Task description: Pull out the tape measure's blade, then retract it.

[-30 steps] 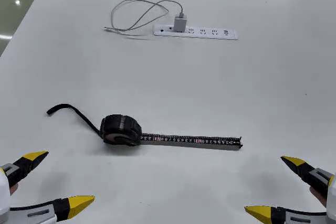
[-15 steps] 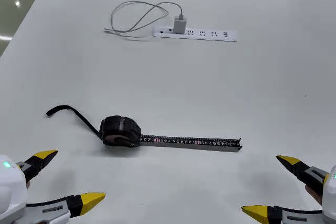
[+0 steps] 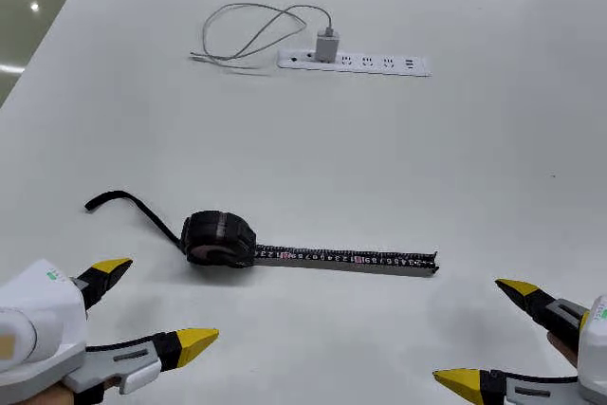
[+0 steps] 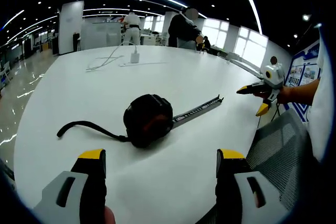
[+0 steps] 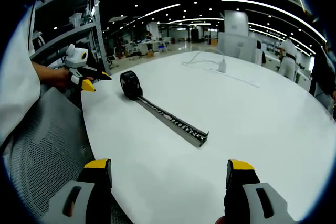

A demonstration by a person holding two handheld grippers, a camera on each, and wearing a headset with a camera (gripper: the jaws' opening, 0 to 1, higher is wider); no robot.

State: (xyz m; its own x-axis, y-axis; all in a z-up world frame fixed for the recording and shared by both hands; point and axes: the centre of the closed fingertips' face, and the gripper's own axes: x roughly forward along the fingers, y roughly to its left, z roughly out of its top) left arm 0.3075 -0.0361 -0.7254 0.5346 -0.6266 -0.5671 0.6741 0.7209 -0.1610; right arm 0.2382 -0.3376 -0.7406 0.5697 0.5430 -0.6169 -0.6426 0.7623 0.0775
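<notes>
Head view looked forward and down from above the near edge of the table (image 3: 427,158), with the tape measure (image 3: 218,237) at mid-distance and the power strip (image 3: 353,61) at the far side. Left gripper view sat low and close to the tape measure, facing across toward the right gripper (image 4: 250,102) — right gripper view faced back along the blade (image 5: 170,120) toward the left gripper (image 5: 98,83), from farther off. All three shared the tape measure and power strip.
</notes>
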